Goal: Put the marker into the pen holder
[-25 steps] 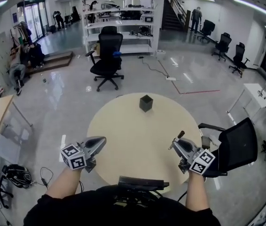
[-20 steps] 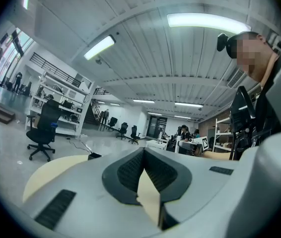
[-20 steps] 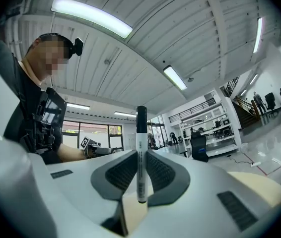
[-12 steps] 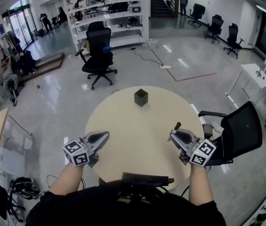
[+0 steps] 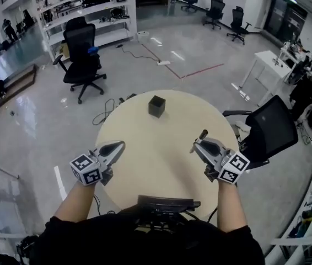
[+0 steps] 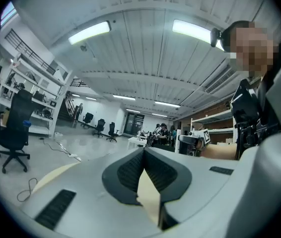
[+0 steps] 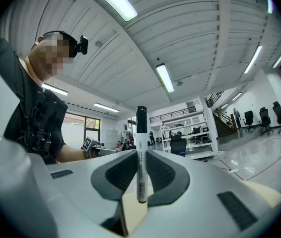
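A small black square pen holder (image 5: 156,106) stands on the far side of the round beige table (image 5: 161,148). My right gripper (image 5: 198,142) hangs over the table's right part, shut on a white marker with a dark cap (image 5: 202,136) that sticks up past the jaws. In the right gripper view the marker (image 7: 141,155) stands upright between the pads. My left gripper (image 5: 118,147) is over the table's left edge, jaws closed with nothing between them (image 6: 144,155). Both grippers are well short of the holder.
A black office chair (image 5: 269,132) stands just right of the table. Another black chair (image 5: 82,51) and white shelving (image 5: 87,12) are on the floor beyond. A black device (image 5: 167,205) sits at the table's near edge by my body.
The head view has swung, so the table and holder sit lower left in frame. Both grippers have edged forward over the table; the right still grips the marker.
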`<state>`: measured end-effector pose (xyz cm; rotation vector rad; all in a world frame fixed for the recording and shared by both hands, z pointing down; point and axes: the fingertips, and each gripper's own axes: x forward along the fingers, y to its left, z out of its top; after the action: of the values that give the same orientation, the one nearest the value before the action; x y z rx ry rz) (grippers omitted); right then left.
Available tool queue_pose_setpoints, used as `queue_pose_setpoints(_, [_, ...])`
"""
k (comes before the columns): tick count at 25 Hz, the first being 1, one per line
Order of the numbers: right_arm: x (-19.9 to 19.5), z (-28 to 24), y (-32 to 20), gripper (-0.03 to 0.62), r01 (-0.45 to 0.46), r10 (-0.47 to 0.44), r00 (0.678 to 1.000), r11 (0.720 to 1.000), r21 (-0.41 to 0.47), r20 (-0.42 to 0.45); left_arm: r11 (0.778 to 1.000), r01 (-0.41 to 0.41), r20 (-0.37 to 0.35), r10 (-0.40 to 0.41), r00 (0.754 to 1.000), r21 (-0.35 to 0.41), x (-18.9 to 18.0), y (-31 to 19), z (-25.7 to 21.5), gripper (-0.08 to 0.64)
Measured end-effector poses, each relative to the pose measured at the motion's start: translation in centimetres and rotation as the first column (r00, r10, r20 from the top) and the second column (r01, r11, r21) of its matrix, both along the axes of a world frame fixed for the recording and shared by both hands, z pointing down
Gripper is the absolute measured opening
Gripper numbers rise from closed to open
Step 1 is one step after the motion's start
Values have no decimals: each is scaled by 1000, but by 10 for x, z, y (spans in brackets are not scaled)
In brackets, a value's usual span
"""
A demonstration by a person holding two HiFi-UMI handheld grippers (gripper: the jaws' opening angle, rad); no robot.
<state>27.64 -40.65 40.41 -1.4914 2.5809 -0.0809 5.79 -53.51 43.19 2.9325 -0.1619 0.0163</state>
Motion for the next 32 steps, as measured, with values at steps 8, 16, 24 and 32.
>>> queue_pose_setpoints(8, [8,-41,-40,61,-2,2,1000,999,33,-28,999,26,-31,-26,999,20,3,-22,-10,-3])
queue_pose_setpoints(16, [47,-85,-90,63,-21,36,989,994,106,-144,998,57,-32,-56,998,23,31,-44,-25,-3])
queue_pose_setpoints(24, [77,-99,-156,63,-76,99,987,982,172,-129,996,66,-8,-66,998,59,53,-99,-33,-3])
queue_pose_setpoints(32, [105,-44,-242,61,-130,145,985,981,146,-97,997,61,23,-62,998,52,77,-166,-4,-3])
